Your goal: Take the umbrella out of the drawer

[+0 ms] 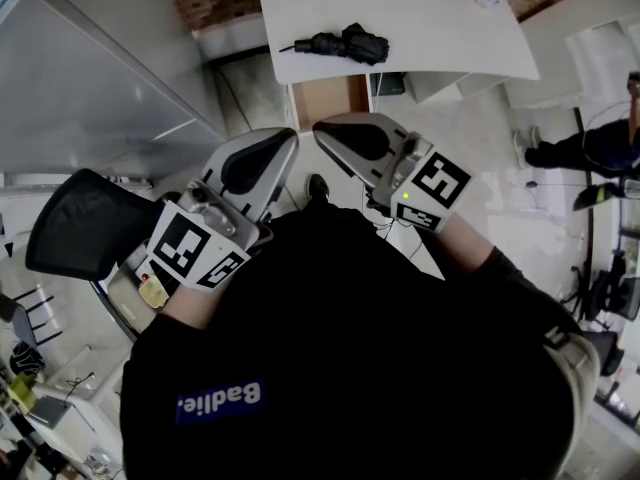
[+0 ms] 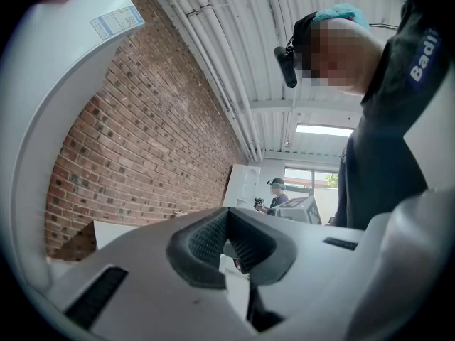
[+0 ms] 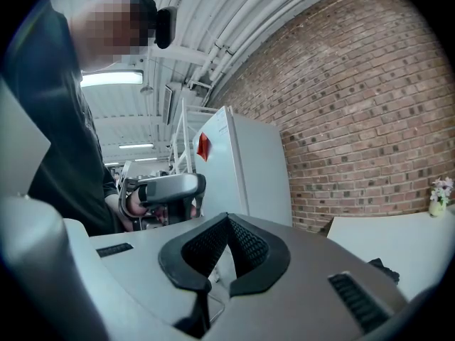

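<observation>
You had both grippers tucked in close to your chest, held roughly level, tips angled toward each other and nearly meeting. The left gripper (image 1: 268,148) was clenched with nothing in it, and the right gripper (image 1: 340,136) was clamped tight and empty too. A black office chair (image 1: 85,223) sat just off your left side. Further out past the tips, the white table (image 1: 450,38) stood on the pale floor (image 1: 470,138), and the black umbrella (image 1: 340,43) lay folded on top of it, well apart from both claws. A brick wall (image 2: 142,141) ran behind the table
</observation>
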A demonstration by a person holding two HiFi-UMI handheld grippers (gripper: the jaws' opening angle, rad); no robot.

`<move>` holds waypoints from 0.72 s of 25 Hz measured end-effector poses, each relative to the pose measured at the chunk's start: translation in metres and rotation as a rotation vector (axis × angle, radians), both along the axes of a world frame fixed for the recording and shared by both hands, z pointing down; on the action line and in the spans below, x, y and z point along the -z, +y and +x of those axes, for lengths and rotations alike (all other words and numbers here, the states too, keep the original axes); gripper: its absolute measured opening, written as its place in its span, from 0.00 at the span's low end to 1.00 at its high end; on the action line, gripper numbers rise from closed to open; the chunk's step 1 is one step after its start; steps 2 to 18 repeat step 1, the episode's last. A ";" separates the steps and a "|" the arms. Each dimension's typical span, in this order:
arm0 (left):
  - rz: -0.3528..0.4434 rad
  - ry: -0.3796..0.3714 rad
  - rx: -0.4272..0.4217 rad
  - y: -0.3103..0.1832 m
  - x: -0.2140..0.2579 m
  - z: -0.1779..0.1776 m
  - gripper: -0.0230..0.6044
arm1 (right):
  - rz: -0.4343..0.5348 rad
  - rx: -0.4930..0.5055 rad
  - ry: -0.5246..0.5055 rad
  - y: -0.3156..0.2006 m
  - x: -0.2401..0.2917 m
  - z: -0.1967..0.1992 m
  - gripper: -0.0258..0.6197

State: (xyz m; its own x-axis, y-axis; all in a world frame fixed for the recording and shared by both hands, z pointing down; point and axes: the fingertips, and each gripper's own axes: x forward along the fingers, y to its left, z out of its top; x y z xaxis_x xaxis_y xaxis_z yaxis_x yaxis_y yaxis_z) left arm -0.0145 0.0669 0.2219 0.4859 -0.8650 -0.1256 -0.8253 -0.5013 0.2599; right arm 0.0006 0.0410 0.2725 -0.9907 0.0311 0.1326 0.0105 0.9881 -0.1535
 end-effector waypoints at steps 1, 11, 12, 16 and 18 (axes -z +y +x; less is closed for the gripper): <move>0.000 0.000 0.000 0.000 0.000 0.000 0.04 | 0.000 -0.001 -0.003 0.000 0.000 0.000 0.09; 0.000 0.000 0.000 0.000 0.000 0.000 0.04 | 0.000 -0.001 -0.003 0.000 0.000 0.000 0.09; 0.000 0.000 0.000 0.000 0.000 0.000 0.04 | 0.000 -0.001 -0.003 0.000 0.000 0.000 0.09; 0.000 0.000 0.000 0.000 0.000 0.000 0.04 | 0.000 -0.001 -0.003 0.000 0.000 0.000 0.09; 0.000 0.000 0.000 0.000 0.000 0.000 0.04 | 0.000 -0.001 -0.003 0.000 0.000 0.000 0.09</move>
